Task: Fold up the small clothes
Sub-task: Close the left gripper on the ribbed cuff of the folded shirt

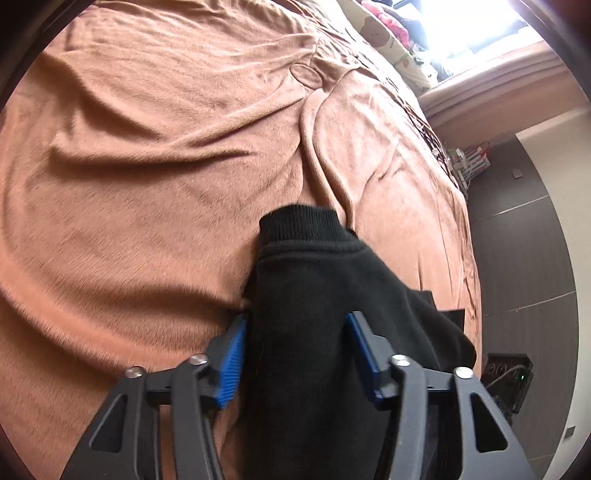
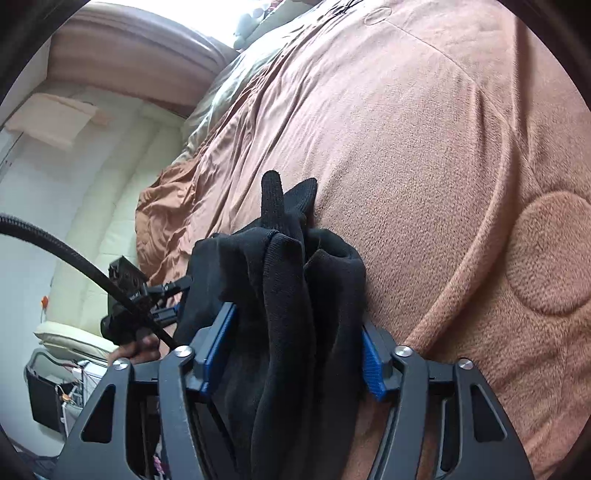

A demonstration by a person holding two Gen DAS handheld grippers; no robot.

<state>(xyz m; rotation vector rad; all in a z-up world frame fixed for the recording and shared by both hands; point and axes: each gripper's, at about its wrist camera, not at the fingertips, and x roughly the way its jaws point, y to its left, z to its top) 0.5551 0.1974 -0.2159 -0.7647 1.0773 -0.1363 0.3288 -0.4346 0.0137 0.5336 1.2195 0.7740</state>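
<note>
A bed (image 1: 155, 155) covered with a brown blanket fills both views, with a bright window (image 1: 476, 26) and a dark floor (image 1: 517, 236) at the edge of the left wrist view. The task's thing, a black garment (image 1: 314, 295), is seen lying on the blanket, partly bunched. In the left wrist view the left gripper (image 1: 297, 343) is placed with one blue pad on each side of a sleeve-like part, whose ribbed cuff (image 1: 299, 221) points away from the fingers, so the long axis runs straight forward along them. The fingers are about half spread, and the cloth fills the gap between them; whether the pads really press on it cannot be told. In the right wrist view the right gripper (image 2: 295, 339) is placed the same way around a thicker bunch of the garment (image 2: 288, 295), with folds standing up in front of it. These fingers are also about half spread, and a firm pinch cannot be confirmed there either. It is judged that the coming move depends on both grippers holding their ends, so that the cloth can be pulled flat or laid over along its long axis. The right wrist view alone shows a gloved fingertip (image 2: 272, 192) beyond the bunch, a hand (image 2: 136, 349) with a black cable (image 2: 74, 254) at the left, and a pale wall (image 2: 122, 192). The cuff is shown clearly only in the left wrist view.
</note>
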